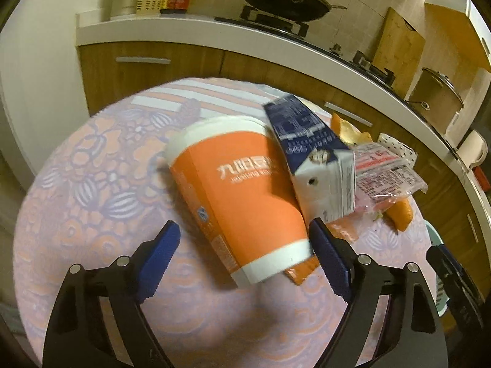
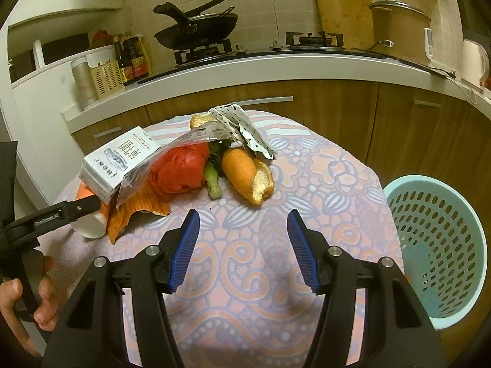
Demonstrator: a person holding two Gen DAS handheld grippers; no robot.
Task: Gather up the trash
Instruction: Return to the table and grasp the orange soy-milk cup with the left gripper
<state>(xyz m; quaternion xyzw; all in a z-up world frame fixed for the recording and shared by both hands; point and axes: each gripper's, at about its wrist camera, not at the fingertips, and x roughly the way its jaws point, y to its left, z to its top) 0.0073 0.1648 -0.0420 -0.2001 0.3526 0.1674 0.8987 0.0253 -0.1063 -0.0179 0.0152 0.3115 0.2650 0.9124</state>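
Observation:
An orange and white paper cup (image 1: 242,193) lies on its side on the patterned round table (image 1: 92,184). My left gripper (image 1: 242,230) is open, its blue pads on either side of the cup's base end. A blue and white milk carton (image 1: 313,153) leans on the cup. A clear plastic wrapper (image 1: 386,171), orange peel (image 1: 402,211) and dotted paper (image 1: 396,150) lie to the right. My right gripper (image 2: 242,224) is open and empty over the table, short of the peel (image 2: 248,171), a red bag (image 2: 181,168) and the carton (image 2: 119,162).
A light blue perforated basket (image 2: 435,245) stands on the floor right of the table. Behind runs a kitchen counter (image 2: 245,70) with a wok (image 2: 196,30), bottles, a cutting board and a pot. The left gripper's arm (image 2: 52,214) reaches in at the left.

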